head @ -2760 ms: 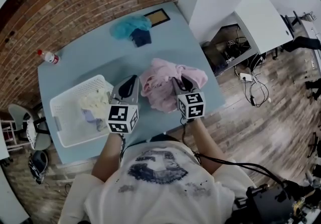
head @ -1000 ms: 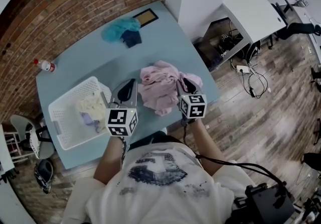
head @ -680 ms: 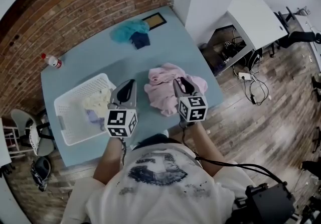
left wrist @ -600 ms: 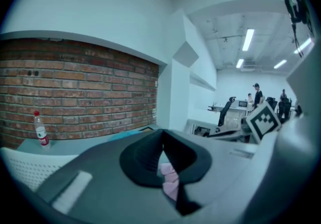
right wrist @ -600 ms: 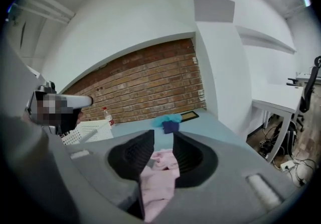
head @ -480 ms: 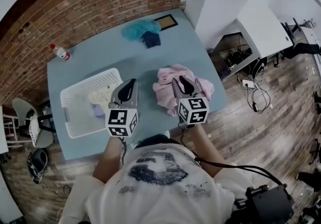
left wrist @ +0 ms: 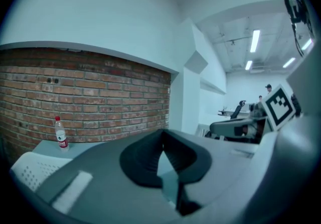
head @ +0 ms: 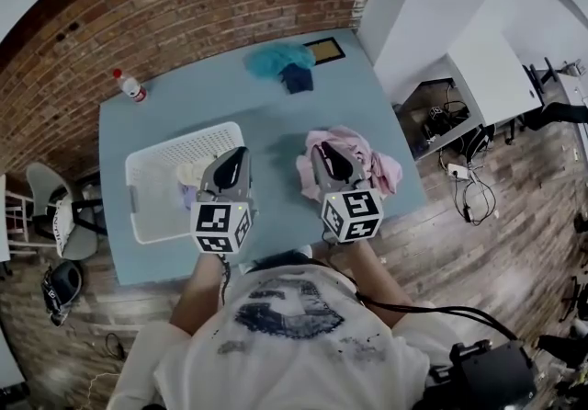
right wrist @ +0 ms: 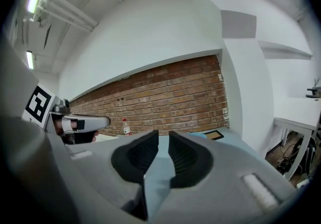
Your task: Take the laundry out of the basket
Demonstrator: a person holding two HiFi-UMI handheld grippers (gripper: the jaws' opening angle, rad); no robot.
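Our left tool (head: 231, 160) is clenched empty, and our right tool (head: 323, 155) has just been narrowing to a slim gap with nothing in it. Both hang over the bare strip of smooth blue surface (head: 184, 114) between the white perforated basket (head: 138, 210) at centre left and the crumpled pink laundry (head: 378, 167) by the surface's right edge. Soft cream cloth (head: 191, 174) lies in the basket.

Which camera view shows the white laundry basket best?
The head view: nearly the whole basket is seen from above, with laundry inside. The left gripper view shows only a perforated corner. The right gripper view shows barely a sliver of it.
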